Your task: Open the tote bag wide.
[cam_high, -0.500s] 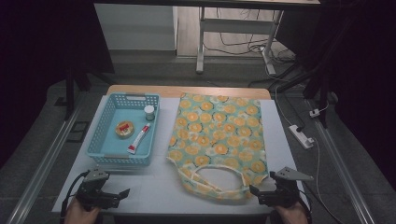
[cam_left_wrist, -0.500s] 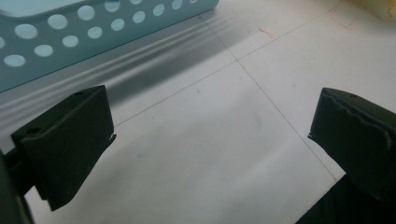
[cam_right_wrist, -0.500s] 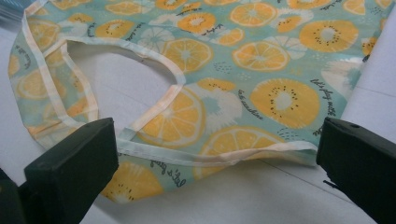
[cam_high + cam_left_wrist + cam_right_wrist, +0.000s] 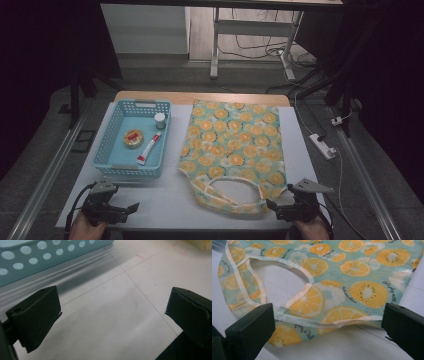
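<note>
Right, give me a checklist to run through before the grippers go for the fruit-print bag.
1. Right gripper jaws open: ok, wide apart with nothing between the pads.
2. Left gripper jaws open: ok, bare table between them.
3. Fruit-print bag lies flat with its handles toward the person: ok.
4. Right gripper lined up with the bag's near edge: ok, the hem lies just ahead of its jaws.
5. Blue basket clear of the bag: ok, a strip of table lies between them.
6. Bag mouth open enough to load: cannot tell.
</note>
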A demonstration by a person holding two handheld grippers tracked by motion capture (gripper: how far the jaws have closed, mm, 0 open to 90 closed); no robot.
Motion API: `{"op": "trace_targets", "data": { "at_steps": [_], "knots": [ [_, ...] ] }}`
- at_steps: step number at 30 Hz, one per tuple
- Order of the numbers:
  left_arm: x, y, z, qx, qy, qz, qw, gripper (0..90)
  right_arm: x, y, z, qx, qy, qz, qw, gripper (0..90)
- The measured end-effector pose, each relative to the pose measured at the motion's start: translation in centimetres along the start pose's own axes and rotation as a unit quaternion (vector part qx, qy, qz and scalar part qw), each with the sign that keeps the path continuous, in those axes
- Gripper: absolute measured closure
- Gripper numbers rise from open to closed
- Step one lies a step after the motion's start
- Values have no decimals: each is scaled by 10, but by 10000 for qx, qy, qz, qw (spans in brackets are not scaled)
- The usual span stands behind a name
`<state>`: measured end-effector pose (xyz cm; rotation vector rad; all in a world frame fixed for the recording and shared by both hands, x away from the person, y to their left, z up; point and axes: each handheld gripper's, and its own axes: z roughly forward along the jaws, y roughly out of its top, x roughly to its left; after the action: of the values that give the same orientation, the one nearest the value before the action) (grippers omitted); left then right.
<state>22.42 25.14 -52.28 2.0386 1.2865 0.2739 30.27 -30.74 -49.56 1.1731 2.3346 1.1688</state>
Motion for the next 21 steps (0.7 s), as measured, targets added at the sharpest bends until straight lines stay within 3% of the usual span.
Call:
{"op": "trace_targets", "data": {
  "at_steps": [12, 21],
  "knots": [
    [0, 0, -1, -24, 67, -39, 10000, 0, 1, 1, 1, 84, 41, -44, 9999, 0],
    [0, -1, -1, -54, 55, -35, 10000, 0, 3, 2, 0, 20, 36, -206, 9998, 0]
  ]
}}
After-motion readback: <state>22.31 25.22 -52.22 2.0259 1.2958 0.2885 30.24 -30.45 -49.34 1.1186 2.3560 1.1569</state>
